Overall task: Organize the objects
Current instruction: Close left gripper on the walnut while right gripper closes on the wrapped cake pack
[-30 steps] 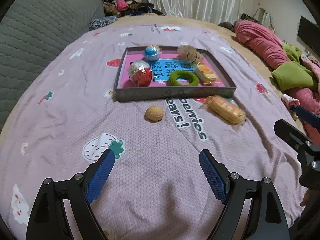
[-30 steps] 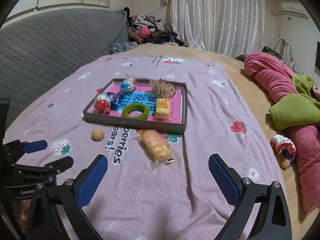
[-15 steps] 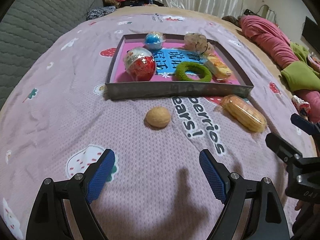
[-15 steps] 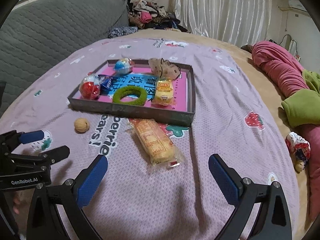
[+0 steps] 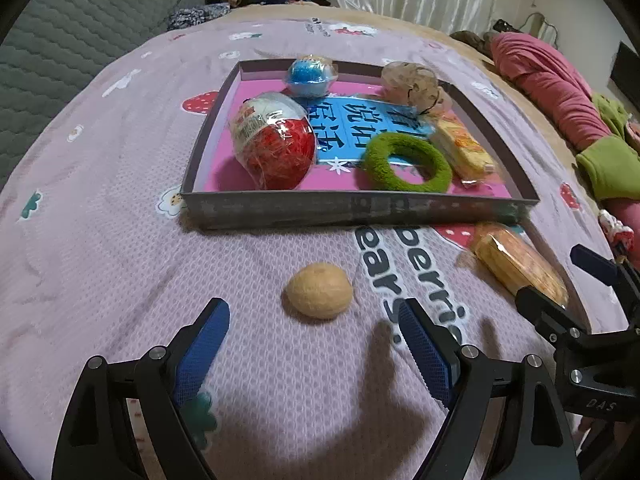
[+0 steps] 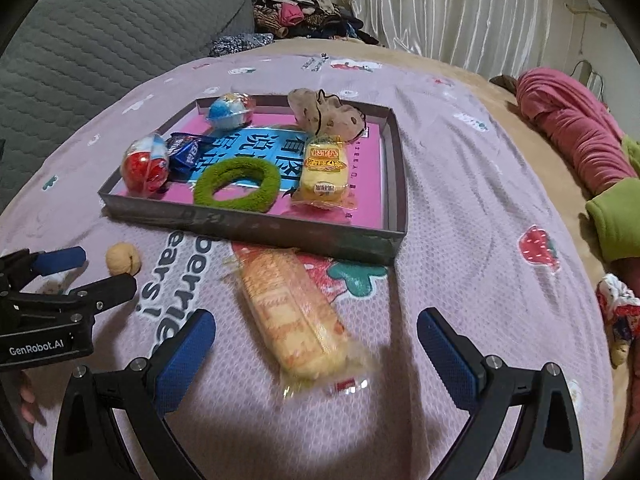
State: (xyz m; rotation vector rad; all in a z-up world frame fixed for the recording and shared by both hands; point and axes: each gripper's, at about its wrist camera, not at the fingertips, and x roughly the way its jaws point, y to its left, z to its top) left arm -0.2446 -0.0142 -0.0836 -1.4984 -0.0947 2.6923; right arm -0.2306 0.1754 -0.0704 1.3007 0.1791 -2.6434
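A tan walnut [image 5: 318,295] lies on the pink bedspread just ahead of my left gripper [image 5: 314,340], whose blue pads stand open on either side of it, a little short. A long wrapped biscuit pack [image 6: 294,314] lies in front of the grey tray [image 6: 256,227]; my right gripper [image 6: 316,344] hangs open over its near end. The tray [image 5: 352,206] holds a red-and-white egg [image 5: 274,146], a blue ball [image 5: 310,76], a green ring [image 5: 406,162], a yellow snack pack [image 6: 323,168] and a beige scrunchie [image 6: 328,114]. The walnut [image 6: 123,258] also shows beside the left gripper's fingers [image 6: 60,260].
A grey quilted headboard [image 6: 100,48] rises at the far left. Pink and green bedding [image 6: 580,136] is piled along the right edge, with a small patterned scrunchie [image 6: 618,312] near it. Clothes [image 6: 304,16] are heaped at the far end before white curtains.
Both grippers have moved forward and down toward the bed. The walnut and the biscuit pack now loom much closer between their open pads. Nothing on the bed has shifted.
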